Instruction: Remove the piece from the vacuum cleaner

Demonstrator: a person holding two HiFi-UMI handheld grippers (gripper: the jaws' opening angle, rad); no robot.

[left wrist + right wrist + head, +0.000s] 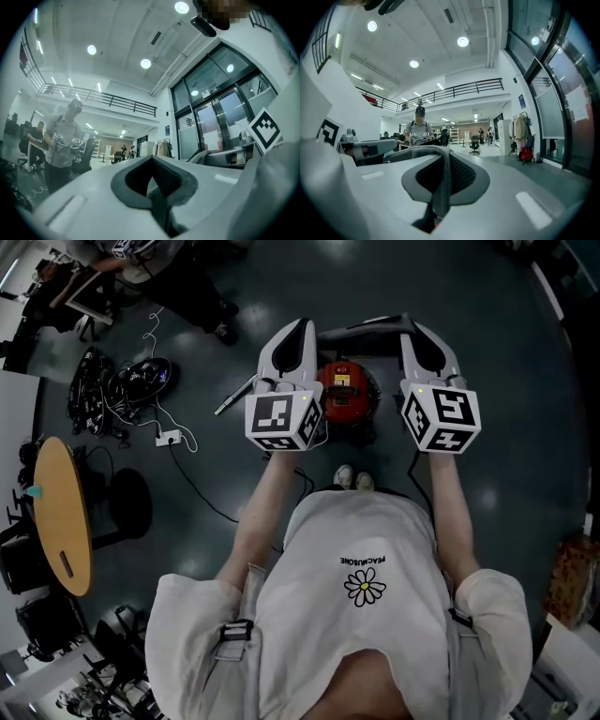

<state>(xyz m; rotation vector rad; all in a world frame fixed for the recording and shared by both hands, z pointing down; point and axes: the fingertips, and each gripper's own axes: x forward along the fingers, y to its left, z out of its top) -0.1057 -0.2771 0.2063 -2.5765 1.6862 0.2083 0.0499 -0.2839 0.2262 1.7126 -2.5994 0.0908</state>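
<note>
The red, round vacuum cleaner (345,395) stands on the dark floor just beyond the person's shoes. A grey hose or handle (361,331) arches over its far side. My left gripper (302,327) is held level above the vacuum's left edge. My right gripper (413,326) is held above its right edge. Neither touches the vacuum. In the left gripper view the left gripper (153,182) points out into the room with its jaws meeting and nothing between them. In the right gripper view the right gripper (440,183) is likewise shut and empty.
A silver wand (234,395) lies on the floor left of the vacuum. Farther left are a power strip with cables (169,437), black gear (131,381) and a round wooden table (61,512). Another person (419,129) stands ahead, and glass doors (220,122) rise on the right.
</note>
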